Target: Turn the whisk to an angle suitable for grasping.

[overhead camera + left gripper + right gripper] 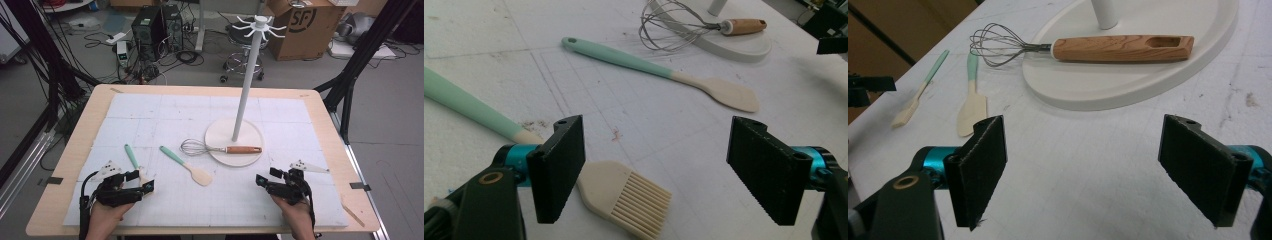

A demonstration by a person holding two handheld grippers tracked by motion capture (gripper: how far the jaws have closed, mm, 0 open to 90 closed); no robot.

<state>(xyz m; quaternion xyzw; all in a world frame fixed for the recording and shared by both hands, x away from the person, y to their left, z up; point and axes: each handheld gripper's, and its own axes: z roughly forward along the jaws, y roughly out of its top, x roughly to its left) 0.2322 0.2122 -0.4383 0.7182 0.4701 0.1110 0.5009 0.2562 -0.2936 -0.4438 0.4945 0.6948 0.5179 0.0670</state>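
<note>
A: Where does the left tool [148,181] stand?

B: Low over the white counter [165,115], jaws spread wide with nothing gripped. The pastry brush [621,196] lies right at it: in the left gripper view the cream bristles sit just past the inner edge of the left-hand jaw, inside the gap, and its mint handle runs back behind that jaw. I cannot tell whether the jaw touches the brush.

A: And the spatula [186,165]?

B: Beyond the left tool and apart from it, mint handle pointing away, cream blade nearer.

A: The right tool [263,181]?

B: Also wide open and holding nothing, with bare counter between its 2 jaws. Ahead of it, well apart, the whisk [1083,48] lies with its wooden handle on the round white base [1128,85] of the hook stand [246,90]; its wire head overhangs the rim on the side of the left tool.

A: So 3 utensils?

B: Yes, all lying flat, 1 of them near a jaw.
</note>
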